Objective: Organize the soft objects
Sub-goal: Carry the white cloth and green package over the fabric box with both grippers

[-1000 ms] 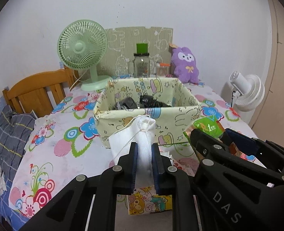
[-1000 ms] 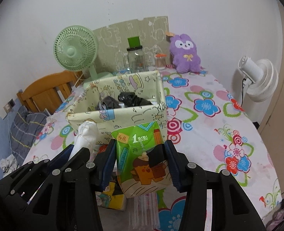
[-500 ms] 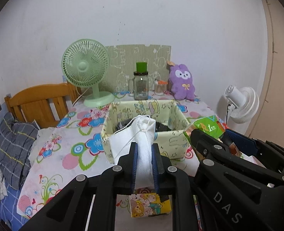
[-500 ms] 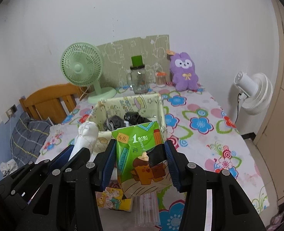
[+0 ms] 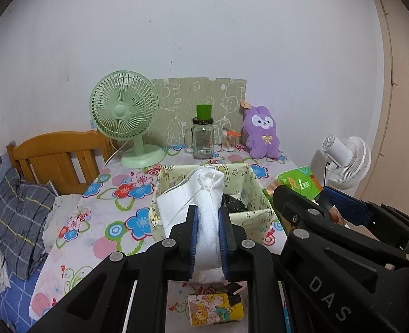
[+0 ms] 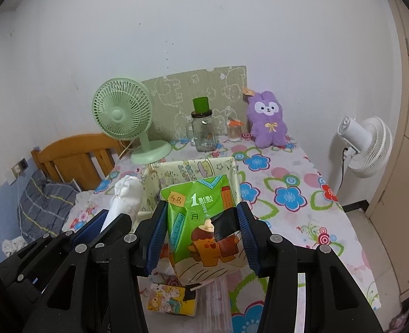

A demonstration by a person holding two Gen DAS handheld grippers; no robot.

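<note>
Mask (image 5: 204,216) (white) – tissue pack (image 6: 204,222) – aloft

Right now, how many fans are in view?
2. A green desk fan stands on the table's far left by the wall; a white fan stands on the floor off the table's right edge. None appear hidden.

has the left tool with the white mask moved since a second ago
Yes. The left tool, shut on the white mask, has risen: the patterned box and the green fan sit lower in its view and look smaller.
</note>
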